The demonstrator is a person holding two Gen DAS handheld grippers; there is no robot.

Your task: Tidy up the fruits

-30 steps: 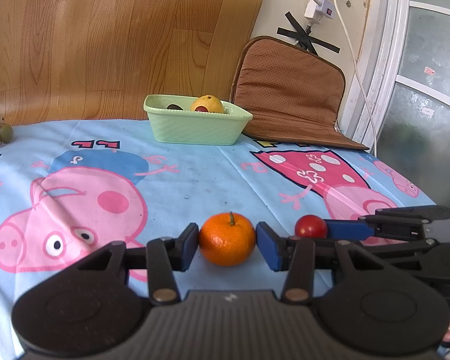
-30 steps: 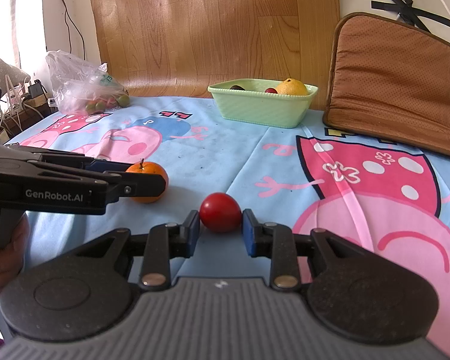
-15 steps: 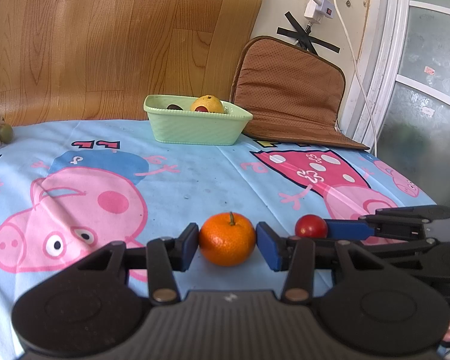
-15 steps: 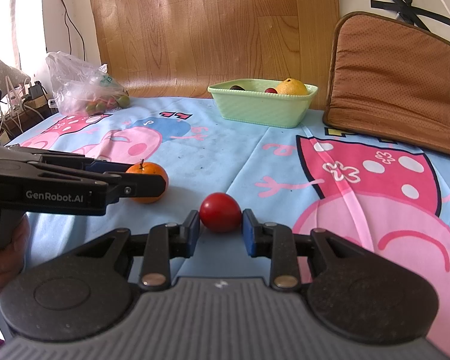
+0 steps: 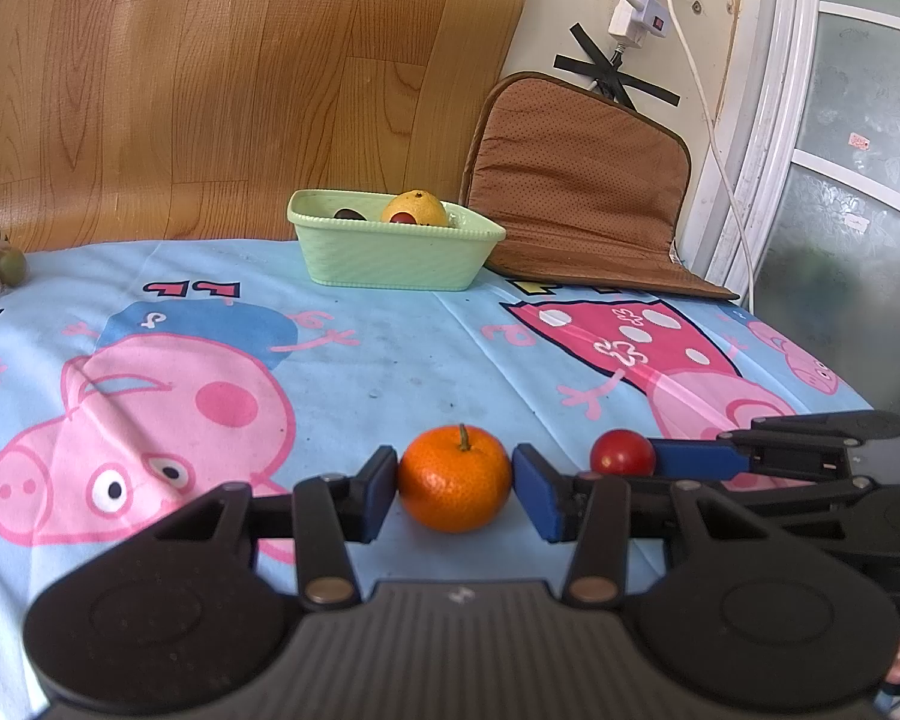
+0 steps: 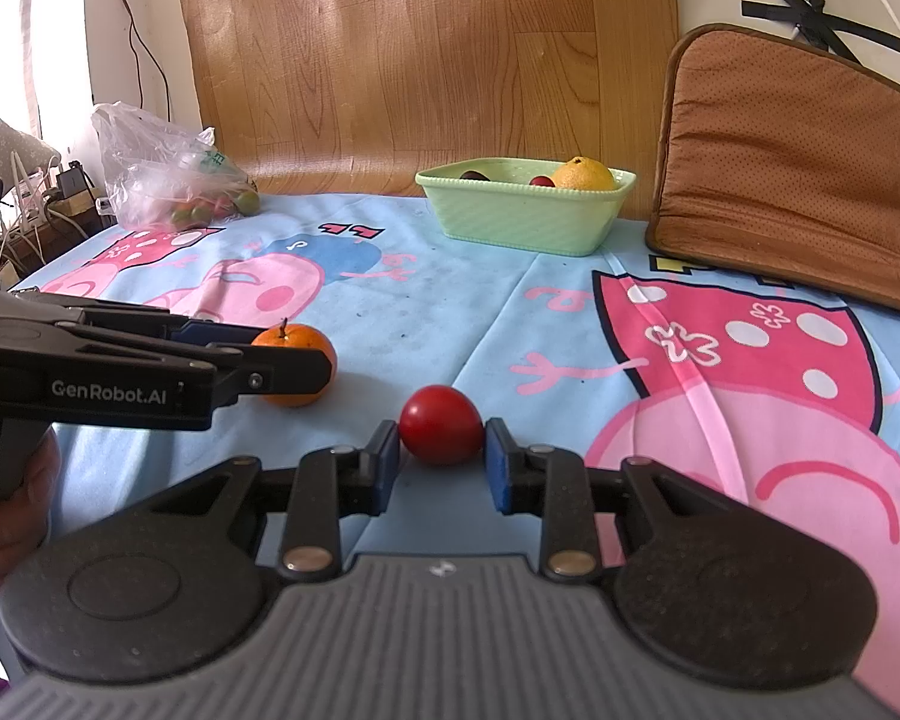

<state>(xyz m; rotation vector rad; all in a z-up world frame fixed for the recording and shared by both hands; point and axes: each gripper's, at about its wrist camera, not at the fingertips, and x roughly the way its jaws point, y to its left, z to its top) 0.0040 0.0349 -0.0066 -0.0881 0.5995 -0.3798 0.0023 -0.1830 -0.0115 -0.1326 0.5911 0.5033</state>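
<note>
An orange tangerine (image 5: 455, 486) with a short stem rests on the cartoon tablecloth (image 5: 354, 372), and my left gripper (image 5: 455, 489) is shut on it, a blue pad pressing each side. Just to its right lies a small red tomato (image 6: 441, 432); my right gripper (image 6: 442, 462) is shut on that, pads touching both sides. In the left wrist view the tomato (image 5: 623, 452) shows beside a blue fingertip (image 5: 690, 459) of the right gripper. A light green basket (image 5: 390, 267) stands at the back of the table with a yellow citrus (image 5: 415, 208) and two small dark and red fruits inside.
A brown cushion (image 5: 576, 192) leans on the wall right of the basket. A clear plastic bag of small green and red fruits (image 6: 174, 186) sits at the back left. Cables and chargers (image 6: 30, 204) lie beyond the table's left edge. A wood-pattern panel backs the table.
</note>
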